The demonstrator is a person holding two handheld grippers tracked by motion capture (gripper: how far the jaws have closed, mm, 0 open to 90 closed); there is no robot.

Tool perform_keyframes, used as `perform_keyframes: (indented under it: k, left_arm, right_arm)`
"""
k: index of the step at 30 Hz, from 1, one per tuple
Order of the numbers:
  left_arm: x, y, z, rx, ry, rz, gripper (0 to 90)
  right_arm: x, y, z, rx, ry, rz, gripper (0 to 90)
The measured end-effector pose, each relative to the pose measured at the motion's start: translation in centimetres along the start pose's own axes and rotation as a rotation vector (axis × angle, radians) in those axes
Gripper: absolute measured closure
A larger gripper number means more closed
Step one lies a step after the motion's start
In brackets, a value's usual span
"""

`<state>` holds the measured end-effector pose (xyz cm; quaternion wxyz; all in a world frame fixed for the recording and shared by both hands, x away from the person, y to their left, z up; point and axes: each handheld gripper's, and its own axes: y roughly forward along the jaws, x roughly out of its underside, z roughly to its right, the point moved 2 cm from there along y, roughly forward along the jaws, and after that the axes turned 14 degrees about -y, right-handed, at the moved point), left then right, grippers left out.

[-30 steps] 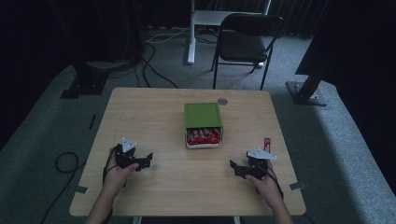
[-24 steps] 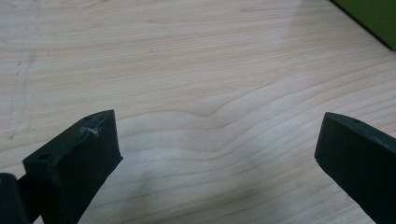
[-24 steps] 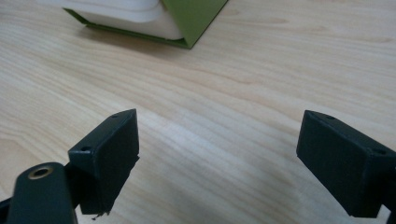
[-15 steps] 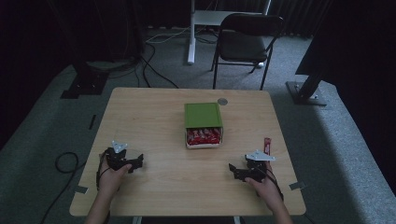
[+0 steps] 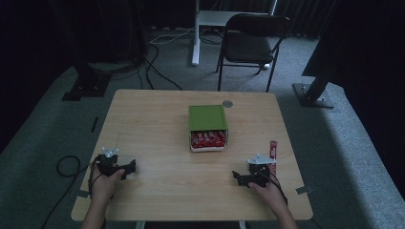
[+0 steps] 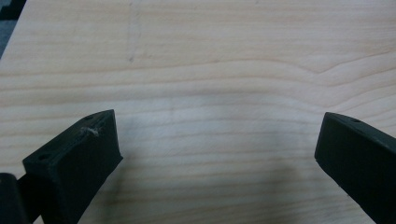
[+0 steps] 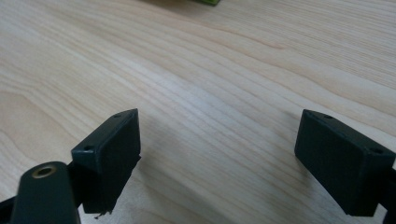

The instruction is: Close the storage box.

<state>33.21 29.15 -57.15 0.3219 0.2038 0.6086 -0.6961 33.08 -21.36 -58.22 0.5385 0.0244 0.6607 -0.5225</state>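
Both grippers sit low at the near edge of the table (image 5: 143, 114), nothing gripped: left gripper (image 5: 125, 168) released, jaws wide apart over bare wood in the left gripper view; right gripper (image 5: 237, 177) likewise spread wide, empty, bare wood between the jaws in the right gripper view. Work in hand looks like the green box (image 5: 207, 118) mid-table w/ red packets (image 5: 207, 139) showing at its open near end, plus one loose red stick (image 5: 273, 149) lying flat near the right edge. My read: next step is picking up that stick w/ the right gripper, since it's the nearest thing. It lies just beyond and a bit to the right of the right gripper, close but not touching; the box is farther off, ahead and to the left of it. To do it well: turn the gripper so the jaws straddle the stick across its narrow width, come down flat to the wood, close gently bc a thin packet slips or buckles. Left gripper is well apart from both; could steady the box at its left wall when the stick goes in.
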Motion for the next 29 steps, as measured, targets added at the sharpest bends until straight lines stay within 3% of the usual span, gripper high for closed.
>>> perform_keyframes:
  k: [6, 29]
  left_arm:
    - [0.32, 0.15, -0.32, -0.026, -0.009, -0.021, 0.7]
    - [0.57, 0.37, -0.13, -0.052, -0.023, 0.007, 0.6]
  right_arm:
    - [-0.14, 0.21, -0.46, 0.026, -0.046, -0.027, 12.3]
    - [-0.14, 0.22, -0.48, 0.025, -0.047, -0.027, 12.2]
